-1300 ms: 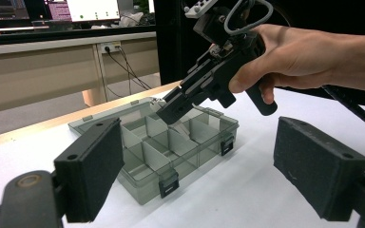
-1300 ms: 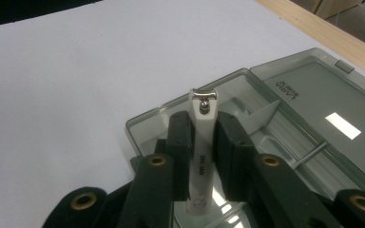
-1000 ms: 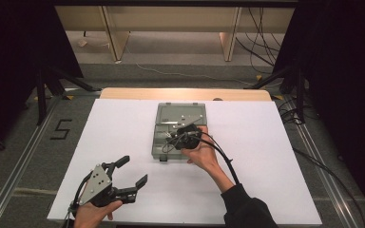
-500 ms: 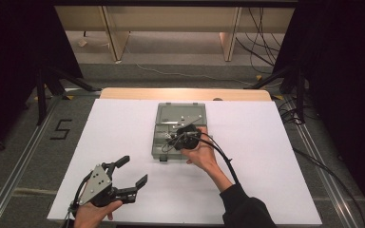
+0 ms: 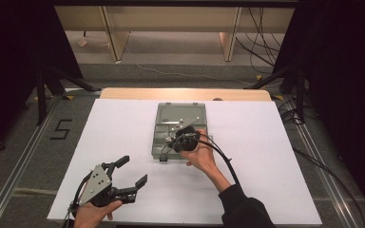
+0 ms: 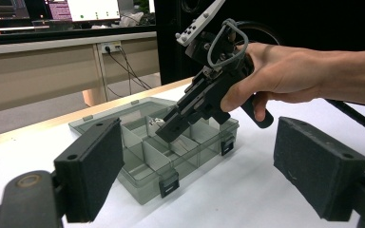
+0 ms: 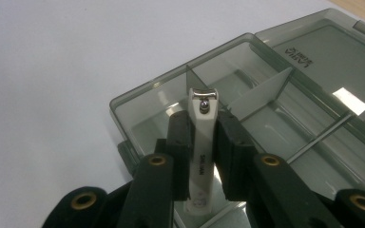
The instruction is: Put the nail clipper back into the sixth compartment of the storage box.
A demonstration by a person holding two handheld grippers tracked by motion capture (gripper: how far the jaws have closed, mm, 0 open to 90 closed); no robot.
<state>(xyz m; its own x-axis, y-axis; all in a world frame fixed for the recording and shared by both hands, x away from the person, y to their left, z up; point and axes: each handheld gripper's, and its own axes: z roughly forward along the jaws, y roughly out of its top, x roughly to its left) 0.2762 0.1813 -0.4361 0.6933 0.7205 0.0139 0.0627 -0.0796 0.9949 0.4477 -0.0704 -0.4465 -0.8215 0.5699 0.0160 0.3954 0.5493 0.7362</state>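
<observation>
A clear grey compartment box lies open in the middle of the white table, its lid flat toward the far side. My right gripper tilts down over the box's near-left compartments. In the right gripper view it is shut on a white and silver nail clipper, whose metal end pokes out past the pads above a compartment. My left gripper rests near the table's front left, apart from the box. Its jaws stand wide open in the left gripper view with nothing between them.
The box has two black latches on its near wall and thin dividers inside. A black cable trails from the right gripper across the table. White table surface spreads on both sides of the box.
</observation>
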